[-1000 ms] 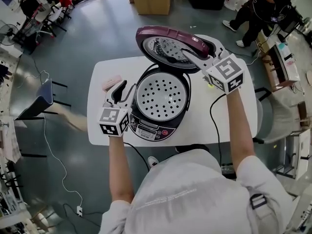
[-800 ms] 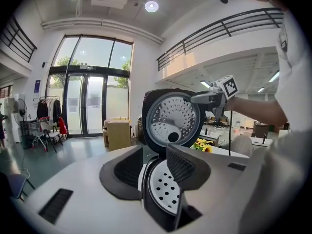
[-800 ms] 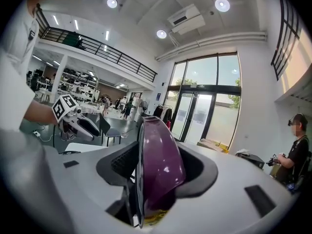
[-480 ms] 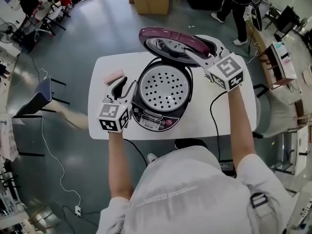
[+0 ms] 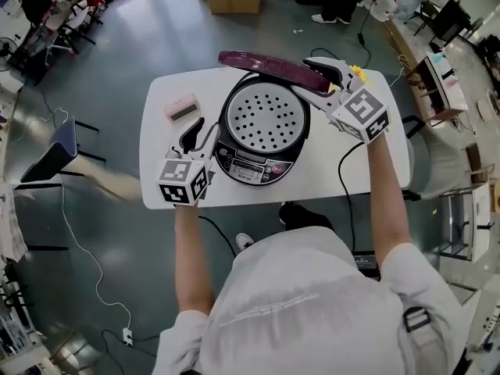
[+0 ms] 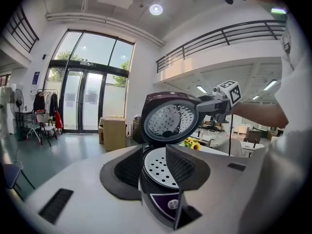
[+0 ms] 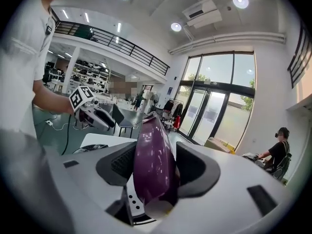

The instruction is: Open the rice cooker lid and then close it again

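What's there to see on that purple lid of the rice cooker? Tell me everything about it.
The lid is glossy dark purple outside, plastic by its look. Its inner plate is silvery and perforated, with a dark knob low on it. The lid stands raised, hinged at the far edge of the rice cooker, leaning over the open pot. The right gripper clamps its rim between both jaws; nothing else touches it.

The rice cooker (image 5: pixel 262 135) stands mid-tabletop (image 5: pixel 328 190), its lid (image 5: pixel 258 61) raised over its far side, by the far edge. A small box (image 5: pixel 181 108) lies left of it, toward the far left corner. The left gripper (image 5: pixel 200 133) is just beside the cooker's left. The right gripper (image 5: pixel 301 74) is at the lid's right end, with the lid between its jaws. A cable (image 5: pixel 339 174) runs to the near edge on the right
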`<move>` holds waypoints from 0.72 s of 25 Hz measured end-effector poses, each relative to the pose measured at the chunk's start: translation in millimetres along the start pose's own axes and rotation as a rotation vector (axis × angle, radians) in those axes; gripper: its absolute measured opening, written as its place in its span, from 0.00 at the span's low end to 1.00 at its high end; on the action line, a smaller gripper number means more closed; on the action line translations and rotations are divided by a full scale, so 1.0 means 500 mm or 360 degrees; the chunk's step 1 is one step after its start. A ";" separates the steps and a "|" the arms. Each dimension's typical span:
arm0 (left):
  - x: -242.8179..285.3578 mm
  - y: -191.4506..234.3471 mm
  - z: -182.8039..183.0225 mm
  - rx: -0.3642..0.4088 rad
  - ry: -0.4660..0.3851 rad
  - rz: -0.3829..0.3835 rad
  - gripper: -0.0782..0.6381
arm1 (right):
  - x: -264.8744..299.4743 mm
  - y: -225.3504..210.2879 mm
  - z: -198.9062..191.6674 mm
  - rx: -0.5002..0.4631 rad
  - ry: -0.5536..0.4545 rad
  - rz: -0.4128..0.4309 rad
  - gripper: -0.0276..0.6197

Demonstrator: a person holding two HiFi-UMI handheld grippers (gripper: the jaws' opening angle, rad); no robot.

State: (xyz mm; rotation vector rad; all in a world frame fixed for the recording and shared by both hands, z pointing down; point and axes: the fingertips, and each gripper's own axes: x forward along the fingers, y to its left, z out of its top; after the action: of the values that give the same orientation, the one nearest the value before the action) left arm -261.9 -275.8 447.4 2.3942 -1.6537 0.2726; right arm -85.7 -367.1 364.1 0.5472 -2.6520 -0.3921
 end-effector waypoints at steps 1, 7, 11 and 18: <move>-0.007 -0.001 -0.006 -0.0008 0.0003 -0.0004 0.33 | -0.001 0.014 -0.003 -0.0007 0.0015 0.0014 0.41; -0.042 -0.012 -0.041 -0.0051 0.0013 -0.0030 0.33 | 0.000 0.090 -0.022 -0.0065 0.0102 0.0073 0.45; -0.062 -0.022 -0.074 -0.0104 0.0035 -0.0042 0.33 | -0.005 0.139 -0.034 -0.0032 0.0132 0.0129 0.48; -0.100 -0.040 -0.119 -0.0128 0.0083 -0.0048 0.32 | 0.004 0.209 -0.066 0.0007 0.0191 0.0184 0.53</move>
State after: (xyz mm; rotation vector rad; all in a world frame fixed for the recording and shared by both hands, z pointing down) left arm -262.2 -207.6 489.2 2.3307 -1.5745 0.2559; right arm -106.0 -281.9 429.7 0.4032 -2.5548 -0.3088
